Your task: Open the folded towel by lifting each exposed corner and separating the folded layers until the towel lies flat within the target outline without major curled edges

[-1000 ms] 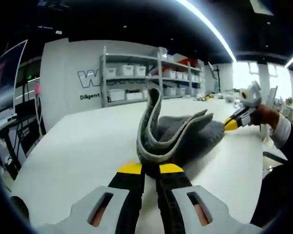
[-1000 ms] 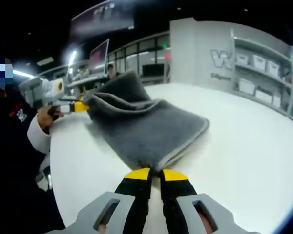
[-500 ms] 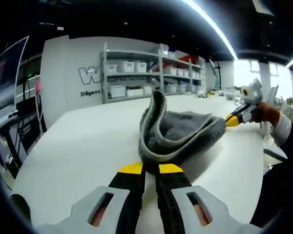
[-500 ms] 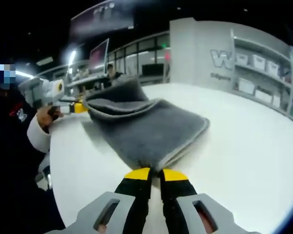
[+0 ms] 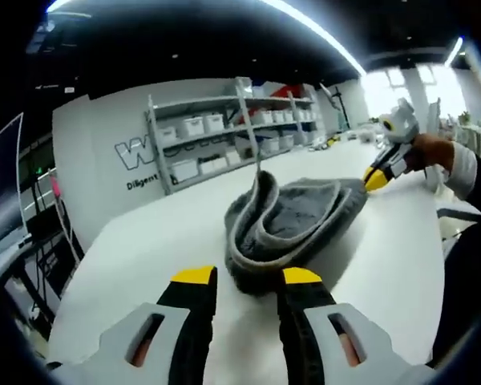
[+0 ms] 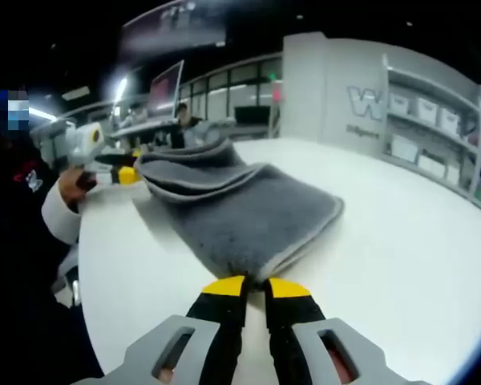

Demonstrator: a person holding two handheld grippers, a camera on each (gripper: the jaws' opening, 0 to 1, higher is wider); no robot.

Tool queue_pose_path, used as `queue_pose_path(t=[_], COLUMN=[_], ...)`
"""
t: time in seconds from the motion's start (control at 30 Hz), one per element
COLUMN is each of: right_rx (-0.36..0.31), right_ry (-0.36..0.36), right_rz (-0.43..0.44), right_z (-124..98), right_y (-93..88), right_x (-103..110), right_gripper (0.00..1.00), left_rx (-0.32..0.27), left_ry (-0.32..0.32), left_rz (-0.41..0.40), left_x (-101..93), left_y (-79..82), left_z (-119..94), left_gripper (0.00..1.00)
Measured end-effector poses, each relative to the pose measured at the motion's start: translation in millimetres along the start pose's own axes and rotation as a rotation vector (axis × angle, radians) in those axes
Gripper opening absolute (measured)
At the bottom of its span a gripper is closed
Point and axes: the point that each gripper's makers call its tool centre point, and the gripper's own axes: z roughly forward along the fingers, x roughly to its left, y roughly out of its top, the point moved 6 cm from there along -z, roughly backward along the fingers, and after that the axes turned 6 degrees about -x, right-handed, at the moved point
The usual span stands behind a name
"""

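Towel (image 5: 293, 228) lies directly ahead of the left gripper (image 5: 248, 277), its near rolled edge just beyond the yellow tips and between their lines; jaws stand apart with nothing between them (towel edge near, contact not evident). Long axis of the bundle runs away from the left gripper toward the right gripper (image 5: 374, 178), seen at the far end with its yellow tip at the cloth.

Right gripper view: right gripper (image 6: 245, 285) has its jaws drawn together on the near corner of the towel (image 6: 240, 216); grey cloth spreads away from the tips, flat on the near half, doubled over in a thick fold on the far half; left gripper (image 6: 116, 174) sits just past that fold, held by a hand (image 6: 74, 184) with a white cuff.

Judgement: right side is the anchor; the left is the nearer one to the standing folded edge and would need to close on that edge and draw it away from the right gripper, along the long axis, to separate the layers. Towel is not yet flat; no target outline discernible.

Surface: white table (image 5: 144, 257), smooth, bare around the cloth. Room: shelving (image 5: 224, 144) with white bins against a lettered wall; ceiling strip lights; monitors (image 6: 164, 88) behind the far side.
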Motion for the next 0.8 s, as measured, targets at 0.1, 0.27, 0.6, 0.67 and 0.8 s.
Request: queue_pose_path(t=[0.1, 0.27, 0.6, 0.67, 0.8], right_rx=[-0.004, -0.006, -0.018, -0.021, -0.04], right_ry=[0.001, 0.001, 0.005, 0.009, 0.009], right_rz=[-0.005, -0.014, -0.022, -0.023, -0.002], right_z=[-1, -1, 0, 0, 1], right_y=[0.0, 0.3, 2.8, 3.7, 5.4], right_x=[1, 2, 7, 8, 8], right_gripper=[0.07, 0.08, 0.13, 0.15, 0.16], left_rx=[-0.018, -0.036, -0.055, -0.059, -0.078], left_ry=[-0.003, -0.005, -0.02, -0.029, -0.037], left_rz=[0.021, 0.067, 0.127, 0.124, 0.117], left_x=[-2.0, -6.2, -13.2, -14.7, -17.2], left_y=[4.3, 8.3, 15.5, 16.0, 19.2], left_z=[-1, -1, 0, 0, 3], left_gripper=[0.31, 0.34, 0.41, 0.41, 0.43])
